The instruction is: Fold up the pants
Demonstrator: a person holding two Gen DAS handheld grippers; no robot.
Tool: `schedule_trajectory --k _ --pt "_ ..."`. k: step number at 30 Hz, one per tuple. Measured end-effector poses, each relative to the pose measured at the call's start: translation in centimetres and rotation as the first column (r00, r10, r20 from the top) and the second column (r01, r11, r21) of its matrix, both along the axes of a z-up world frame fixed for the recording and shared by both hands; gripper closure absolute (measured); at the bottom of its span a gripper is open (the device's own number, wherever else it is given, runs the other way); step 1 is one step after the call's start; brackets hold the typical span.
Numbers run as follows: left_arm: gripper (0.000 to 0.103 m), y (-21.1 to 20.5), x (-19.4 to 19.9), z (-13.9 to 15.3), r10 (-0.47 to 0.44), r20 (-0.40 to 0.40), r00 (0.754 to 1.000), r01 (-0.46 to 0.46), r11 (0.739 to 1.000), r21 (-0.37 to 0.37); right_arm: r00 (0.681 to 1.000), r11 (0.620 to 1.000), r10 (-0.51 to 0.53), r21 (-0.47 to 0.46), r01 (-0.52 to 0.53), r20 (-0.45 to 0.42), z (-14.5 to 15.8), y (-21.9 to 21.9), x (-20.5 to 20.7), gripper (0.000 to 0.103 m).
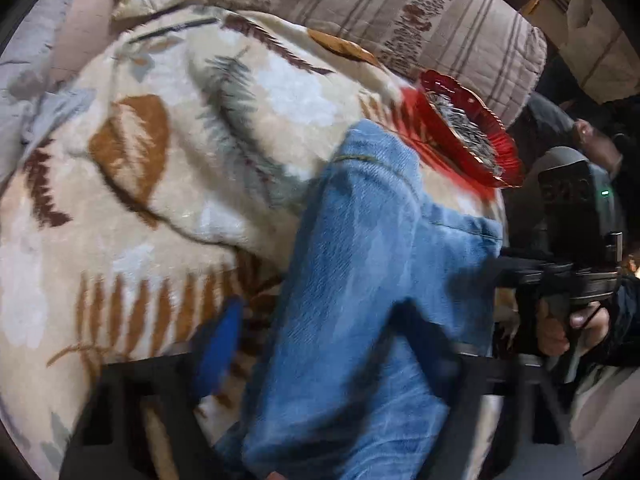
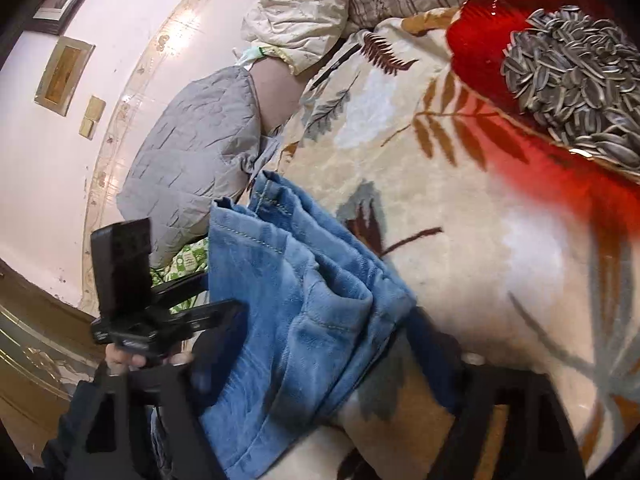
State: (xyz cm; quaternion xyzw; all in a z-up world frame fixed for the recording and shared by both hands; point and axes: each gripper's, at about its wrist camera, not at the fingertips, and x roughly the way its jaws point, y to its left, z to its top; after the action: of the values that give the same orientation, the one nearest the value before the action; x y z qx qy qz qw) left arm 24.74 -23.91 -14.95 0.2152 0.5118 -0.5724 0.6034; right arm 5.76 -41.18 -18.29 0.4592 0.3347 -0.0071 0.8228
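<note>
Left wrist view: I see the blue pants (image 1: 360,264) lying on the leaf-patterned blanket (image 1: 160,184), near its edge beside the red dish (image 1: 464,128). My left tongs (image 1: 320,364) straddle the denim, half-closed; whether they pinch it, I cannot tell. My right tongs (image 2: 320,364) likewise.

Leaf-print blanket (image 2: 460,240) fills frame centre; red dish (image 2: 476,40) of sunflower seeds (image 2: 576,88) upper right; grey quilted cushion (image 2: 192,160) centre left; striped quilt (image 1: 420,12) top.
</note>
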Motion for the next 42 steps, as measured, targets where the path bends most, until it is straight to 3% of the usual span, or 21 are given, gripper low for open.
schedule_trajectory --k 2,3,5,9,13,16,19,22,25,31,32,34,35,36,39,42 --pt "0.072 -0.4 -0.3 0.0 -0.016 -0.029 0.999 0.016 1.0 -0.01 0.999 0.999 0.024 0.042 -0.023 -0.026 -1.3 0.1 0.7 0.085" --pt "0.079 -0.5 -0.7 0.0 -0.025 -0.016 1.0 0.025 1.0 -0.004 0.999 0.998 0.032 0.059 -0.03 -0.03 -1.8 0.2 0.9 0.088" --pt "0.085 -0.4 -1.2 0.5 -0.032 0.011 0.999 0.032 0.999 -0.009 0.999 0.999 0.038 0.026 -0.038 -0.01 -1.6 0.6 0.9 0.091" --pt "0.093 0.3 -1.9 3.5 -0.026 0.069 0.997 0.03 0.998 -0.061 0.996 0.997 0.051 -0.053 -0.047 0.074 0.8 1.0 0.6 0.092" --pt "0.094 -0.6 -2.2 7.4 -0.037 0.145 0.989 0.053 0.992 -0.112 0.983 0.989 0.064 -0.145 -0.039 0.17 4.3 1.1 0.2 0.093" --pt "0.094 -2.6 -1.6 9.0 -0.042 0.153 0.987 0.066 0.986 -0.151 0.974 0.982 0.029 -0.19 0.014 0.223 6.4 -0.2 -0.3 0.093" --pt "0.094 -6.6 -0.5 7.0 -0.058 0.151 0.987 0.073 0.993 -0.097 0.981 0.967 -0.016 -0.248 0.064 0.192 6.7 -2.1 0.2 0.093" --pt "0.094 -9.6 0.8 2.4 -0.053 0.098 0.994 0.052 0.999 0.006 0.997 0.955 -0.044 -0.29 0.063 0.071 4.9 -3.4 1.9 0.093" --pt "0.093 -10.0 1.6 0.1 -0.03 0.058 0.998 0.028 0.999 0.033 0.999 0.947 -0.046 -0.319 0.044 0.001 3.1 -3.4 3.2 0.093" --pt "0.093 -9.3 1.5 1.2 -0.02 0.061 0.998 0.019 1.0 0.015 0.999 0.943 -0.034 -0.33 0.042 0.028 3.1 -3.2 3.0 0.093" --pt "0.089 -8.7 1.3 1.8 -0.014 0.051 0.999 0.014 1.0 0.001 0.999 0.935 -0.022 -0.354 0.037 0.047 3.8 -2.9 3.0 0.093" --pt "0.059 -7.5 1.7 3.4 0.046 0.094 0.995 -0.043 0.999 -0.03 0.997 0.92 0.009 -0.391 0.023 0.08 5.2 -2.3 2.9 0.093" --pt "0.019 -7.0 1.8 4.2 0.088 0.12 0.989 -0.083 0.996 -0.04 0.995 0.912 0.031 -0.41 0.011 0.095 6.1 -2.0 2.9 0.093" --pt "0.002 -5.8 2.2 5.2 0.146 0.137 0.98 -0.139 0.988 -0.061 0.993 0.905 0.051 -0.426 -0.001 0.105 6.8 -1.7 2.9 0.093" --pt "0.002 -0.8 2.4 8.8 0.29 0.14 0.947 -0.265 0.949 -0.17 0.986 0.882 0.12 -0.468 -0.052 0.117 8.2 -0.9 3.5 0.093" --pt "0.002 5.5 1.8 11.9 0.414 0.082 0.907 -0.381 0.887 -0.259 0.966 0.809 0.231 -0.574 -0.127 0.113 10.2 1.3 4.5 0.093"
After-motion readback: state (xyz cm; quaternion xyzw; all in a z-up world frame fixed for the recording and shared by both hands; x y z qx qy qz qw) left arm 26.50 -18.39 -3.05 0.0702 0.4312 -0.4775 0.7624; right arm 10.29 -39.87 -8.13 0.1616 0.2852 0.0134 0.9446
